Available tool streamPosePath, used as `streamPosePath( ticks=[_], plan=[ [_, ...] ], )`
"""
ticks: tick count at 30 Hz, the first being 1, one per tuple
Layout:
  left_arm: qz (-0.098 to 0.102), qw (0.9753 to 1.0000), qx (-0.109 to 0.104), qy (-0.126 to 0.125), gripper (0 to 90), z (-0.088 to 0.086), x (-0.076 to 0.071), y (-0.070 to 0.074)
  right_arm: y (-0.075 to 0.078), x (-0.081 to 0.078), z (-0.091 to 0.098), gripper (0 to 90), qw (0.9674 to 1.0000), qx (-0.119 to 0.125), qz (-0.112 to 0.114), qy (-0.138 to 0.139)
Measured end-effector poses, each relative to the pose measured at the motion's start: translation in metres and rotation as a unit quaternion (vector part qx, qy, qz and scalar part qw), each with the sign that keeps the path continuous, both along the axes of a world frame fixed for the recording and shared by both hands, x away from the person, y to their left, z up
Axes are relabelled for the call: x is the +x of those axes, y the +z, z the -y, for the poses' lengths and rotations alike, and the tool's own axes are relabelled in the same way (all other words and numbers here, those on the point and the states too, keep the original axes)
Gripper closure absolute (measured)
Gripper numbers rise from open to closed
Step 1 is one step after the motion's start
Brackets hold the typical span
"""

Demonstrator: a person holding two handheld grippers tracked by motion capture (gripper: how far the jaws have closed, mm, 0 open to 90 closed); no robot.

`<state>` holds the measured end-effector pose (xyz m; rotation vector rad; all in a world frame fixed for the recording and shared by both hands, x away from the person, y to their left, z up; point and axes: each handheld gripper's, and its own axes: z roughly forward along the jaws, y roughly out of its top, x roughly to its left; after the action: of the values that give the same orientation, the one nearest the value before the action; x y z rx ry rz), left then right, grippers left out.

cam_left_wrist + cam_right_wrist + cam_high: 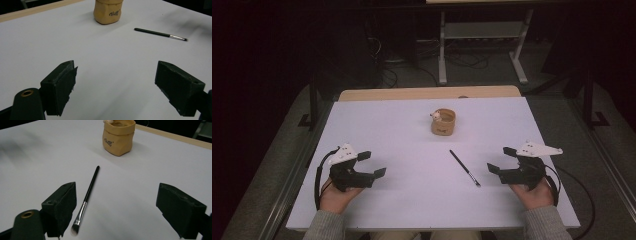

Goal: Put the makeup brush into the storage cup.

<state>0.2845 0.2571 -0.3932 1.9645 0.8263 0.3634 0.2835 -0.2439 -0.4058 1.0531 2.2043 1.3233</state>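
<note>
The white surface (pixel 377 125) carries little. 2 tools rest near its front edge, left tool (pixel 371 164) and right tool (pixel 502 160), both wide open and empty. The pouch (pixel 443 122) stands well back. The brush (pixel 464 168) lies flat just beside the right tool; being thin, it could roll or slip from a hasty pinch.

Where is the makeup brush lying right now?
The brush lies flat on the white table, right of centre in the high view, between the tan pouch and the open right gripper.
</note>
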Motion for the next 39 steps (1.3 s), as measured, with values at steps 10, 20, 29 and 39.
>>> streamPosePath(
  ticks=[10, 20, 29, 39],
  plan=[
    [-0.002, 1.0000, 0.001, 0.000, 16.1, -0.001, 0.000, 0.000, 0.001, -0.001, 0.001, 15.5, 1.0000, -0.001, -0.001, -0.002],
    [-0.001, 1.0000, 0.000, 0.001, 16.1, -0.002, -0.001, 0.001, 0.004, -0.003, -0.002, 15.9, 0.9999, -0.011, 0.001, 0.000],
    [0.000, 1.0000, 0.001, 0.000, 16.1, -0.004, -0.001, 0.001, 0.007, -0.004, -0.006, 16.2, 0.9998, -0.017, 0.002, 0.006],
    [0.002, 1.0000, -0.001, 0.002, 16.1, -0.005, -0.001, 0.003, 0.011, -0.005, -0.012, 16.3, 0.9997, -0.020, 0.007, 0.012]
  ],
)
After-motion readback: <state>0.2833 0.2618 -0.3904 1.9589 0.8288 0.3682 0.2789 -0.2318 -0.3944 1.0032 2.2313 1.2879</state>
